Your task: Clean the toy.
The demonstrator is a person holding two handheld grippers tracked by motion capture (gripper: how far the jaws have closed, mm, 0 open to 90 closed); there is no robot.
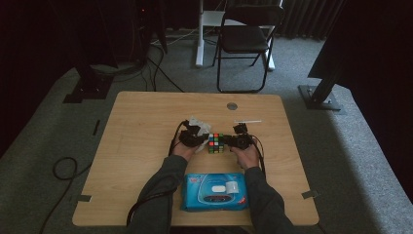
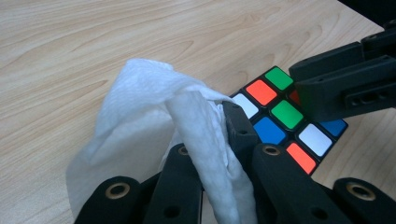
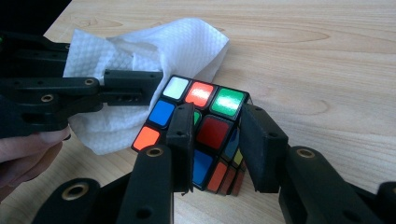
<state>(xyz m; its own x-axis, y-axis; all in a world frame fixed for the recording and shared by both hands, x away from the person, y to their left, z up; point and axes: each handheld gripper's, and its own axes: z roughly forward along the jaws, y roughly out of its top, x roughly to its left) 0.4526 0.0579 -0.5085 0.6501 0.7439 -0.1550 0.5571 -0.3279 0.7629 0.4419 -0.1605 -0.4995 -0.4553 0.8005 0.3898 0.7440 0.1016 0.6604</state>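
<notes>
A blue rectangular pack of wet wipes (image 1: pixel 215 191) lies at the near edge of the pale wooden worktop (image 1: pixel 141 126), between the person's forearms. Beyond it, mid-worktop, sits a multicoloured puzzle cube with black edges (image 3: pixel 201 126). The right hand-held gripper (image 3: pixel 217 140) is clamped on a corner of the cube, one pad on each side. The left hand-held gripper (image 2: pixel 219 140) is pinched on a crumpled white paper wipe (image 2: pixel 154 126), just beside the cube's top face.
</notes>
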